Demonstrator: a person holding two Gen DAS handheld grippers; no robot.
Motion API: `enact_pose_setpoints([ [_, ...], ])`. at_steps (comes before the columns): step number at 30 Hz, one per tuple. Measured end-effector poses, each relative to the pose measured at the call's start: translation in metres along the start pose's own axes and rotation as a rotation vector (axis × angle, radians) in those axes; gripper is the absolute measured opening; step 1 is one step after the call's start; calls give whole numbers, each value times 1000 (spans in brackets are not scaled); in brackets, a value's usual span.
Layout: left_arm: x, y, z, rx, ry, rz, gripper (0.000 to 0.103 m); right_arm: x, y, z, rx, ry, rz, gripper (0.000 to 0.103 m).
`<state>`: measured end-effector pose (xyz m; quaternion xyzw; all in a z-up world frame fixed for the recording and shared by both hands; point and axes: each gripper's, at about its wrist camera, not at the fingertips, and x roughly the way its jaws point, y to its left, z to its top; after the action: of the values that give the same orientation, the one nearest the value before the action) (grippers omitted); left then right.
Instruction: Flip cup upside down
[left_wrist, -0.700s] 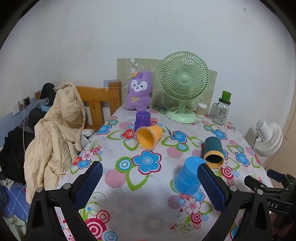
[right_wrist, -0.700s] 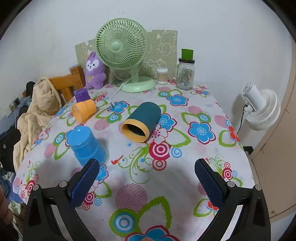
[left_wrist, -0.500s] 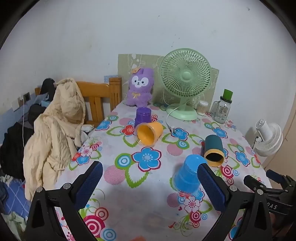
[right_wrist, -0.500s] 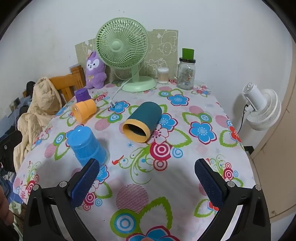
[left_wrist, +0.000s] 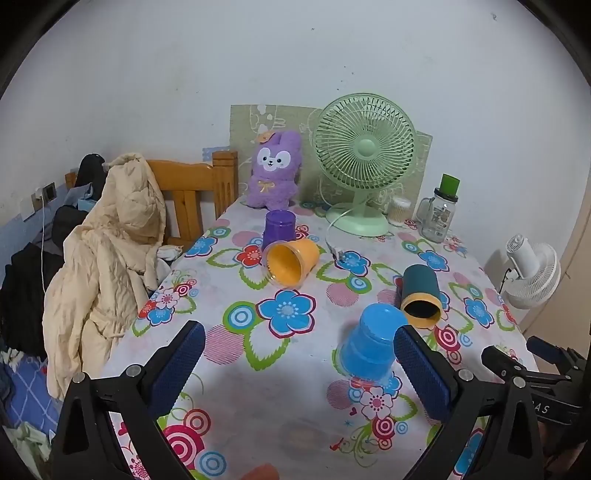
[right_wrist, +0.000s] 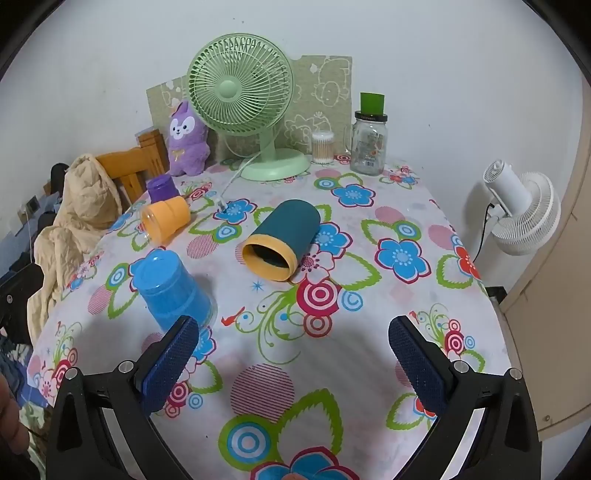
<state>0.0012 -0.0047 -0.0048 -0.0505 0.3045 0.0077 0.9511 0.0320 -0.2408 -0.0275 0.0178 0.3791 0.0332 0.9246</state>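
Observation:
A blue cup (left_wrist: 369, 345) stands upside down on the flowered tablecloth; it also shows in the right wrist view (right_wrist: 168, 288). A teal cup with a yellow rim (left_wrist: 421, 301) (right_wrist: 282, 240) lies on its side. An orange cup (left_wrist: 291, 260) (right_wrist: 166, 223) lies on its side. A purple cup (left_wrist: 279, 229) (right_wrist: 162, 187) stands upside down behind it. My left gripper (left_wrist: 299, 369) is open and empty, its right finger beside the blue cup. My right gripper (right_wrist: 293, 362) is open and empty, in front of the teal cup.
A green desk fan (left_wrist: 364, 162), a purple plush toy (left_wrist: 273, 175), a glass jar with a green lid (left_wrist: 439, 212) and a cotton swab box (right_wrist: 322, 147) stand at the table's far edge. A wooden chair with a beige coat (left_wrist: 110, 251) is left. A white fan (right_wrist: 521, 212) stands right.
The left gripper has pulled back and risen slightly, so the table looks a little farther away. The right gripper has barely moved. No cup has moved.

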Motion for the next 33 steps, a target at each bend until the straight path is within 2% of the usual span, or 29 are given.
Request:
enact_pose_setpoints([
  [33, -2, -4, 0, 4, 20, -18, 103, -1, 0, -3, 7, 17, 0, 103],
])
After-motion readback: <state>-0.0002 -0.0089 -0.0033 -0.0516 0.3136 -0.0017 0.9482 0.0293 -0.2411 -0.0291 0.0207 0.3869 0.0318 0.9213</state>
